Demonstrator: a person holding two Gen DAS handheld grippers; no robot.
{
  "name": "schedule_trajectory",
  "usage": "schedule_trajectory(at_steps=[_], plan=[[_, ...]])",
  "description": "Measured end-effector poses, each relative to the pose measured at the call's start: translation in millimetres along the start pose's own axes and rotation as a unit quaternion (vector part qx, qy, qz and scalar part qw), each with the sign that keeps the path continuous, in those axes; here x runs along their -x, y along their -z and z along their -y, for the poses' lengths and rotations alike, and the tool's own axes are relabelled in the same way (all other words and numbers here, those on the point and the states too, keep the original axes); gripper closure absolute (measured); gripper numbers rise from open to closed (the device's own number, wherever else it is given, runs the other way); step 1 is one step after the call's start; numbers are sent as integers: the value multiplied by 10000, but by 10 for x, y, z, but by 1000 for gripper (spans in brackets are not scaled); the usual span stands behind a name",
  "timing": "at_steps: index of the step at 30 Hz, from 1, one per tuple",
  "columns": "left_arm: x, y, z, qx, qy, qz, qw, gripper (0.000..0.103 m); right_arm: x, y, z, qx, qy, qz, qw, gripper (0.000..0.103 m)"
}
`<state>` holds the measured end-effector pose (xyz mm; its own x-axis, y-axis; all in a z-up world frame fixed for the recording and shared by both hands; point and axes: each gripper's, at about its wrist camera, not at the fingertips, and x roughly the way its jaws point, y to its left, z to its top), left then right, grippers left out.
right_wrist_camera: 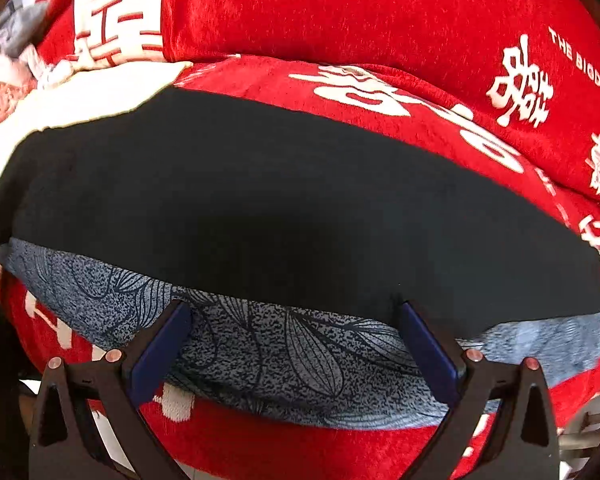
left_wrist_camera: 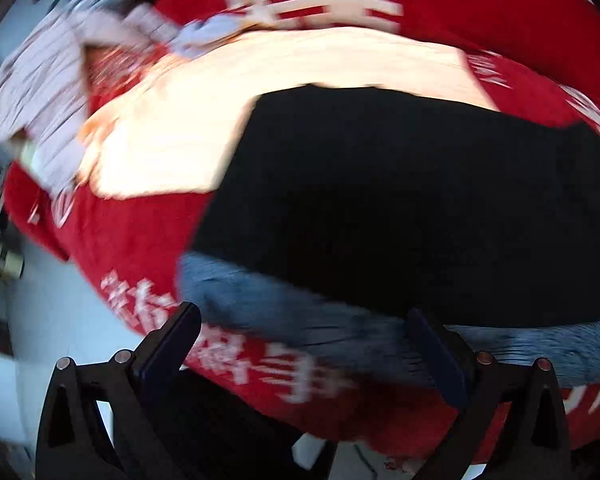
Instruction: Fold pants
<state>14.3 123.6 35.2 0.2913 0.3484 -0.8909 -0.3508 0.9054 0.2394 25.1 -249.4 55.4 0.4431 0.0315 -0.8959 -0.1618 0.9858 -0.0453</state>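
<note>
- Dark pants [right_wrist_camera: 300, 208], partly folded, lay flat on a red printed cover [right_wrist_camera: 380, 12].
- Left gripper [left_wrist_camera: 300, 344] and right gripper [right_wrist_camera: 296, 332] hovered wide open, holding nothing.
- The next fold likely called for gripping the near patterned edge [right_wrist_camera: 260, 344].

I see both wrist cameras close above the bed, facing 12 o'clock; they share the black pants [left_wrist_camera: 400, 200] [right_wrist_camera: 280, 208] and red blanket [left_wrist_camera: 120, 240] [right_wrist_camera: 380, 20]

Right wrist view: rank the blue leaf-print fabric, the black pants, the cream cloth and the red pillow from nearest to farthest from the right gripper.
1. Blue leaf-print fabric: between the open fingers of the right gripper.
2. Black pants: just beyond, across the middle.
3. Cream cloth: far left, past the pants.
4. Red pillow: at the back, top.
</note>
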Motion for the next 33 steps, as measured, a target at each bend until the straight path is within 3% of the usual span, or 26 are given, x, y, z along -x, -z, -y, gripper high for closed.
schedule_trajectory(at_steps=[3,5,7,10,11,13,17,18,20,22,25,28,30,33], plan=[[-182,3,-445,629,-87,-362,9973,0,55,47,307,-44,341,46,9994,0],[-285,3,-690,1034,144,-550,9930,0,97,89,663,-335,544,-18,9980,0],[-286,-14,-736,1090,165,-539,9924,0,133,143,1086,-806,667,-101,9945,0],[-204,-52,-549,753,-326,-430,9957,0,214,313,1696,-1454,960,-173,9846,0],[-142,-67,-454,649,-445,-353,9963,0,244,377,1873,-1679,1079,-208,9797,0],[-16,-100,-264,510,-341,-225,9979,0,306,485,2168,-2114,1116,-265,9706,0],[361,-202,454,-72,265,108,9996,0,460,554,2388,-2309,1384,-9,9631,0],[438,-202,642,-240,444,141,9986,0,401,556,2409,-2263,1387,-117,9641,0],[613,-195,1069,-639,871,163,9940,0,236,571,2514,-2330,1072,-370,9658,0],[764,-171,1427,-937,1268,70,9875,0,302,607,2708,-2837,731,-428,9551,0],[1007,-81,1969,-1526,1733,41,9730,0,585,764,2810,-3064,928,-25,9474,0],[1108,-6,2487,-2013,1730,56,9641,0,709,970,2893,-3181,763,82,9450,0],[1058,-12,2770,-2084,1592,-7,9650,0,716,1069,2902,-3156,630,44,9468,0],[860,-119,3107,-1911,1528,-401,9688,0,762,1114,2881,-3068,812,116,9482,0]])
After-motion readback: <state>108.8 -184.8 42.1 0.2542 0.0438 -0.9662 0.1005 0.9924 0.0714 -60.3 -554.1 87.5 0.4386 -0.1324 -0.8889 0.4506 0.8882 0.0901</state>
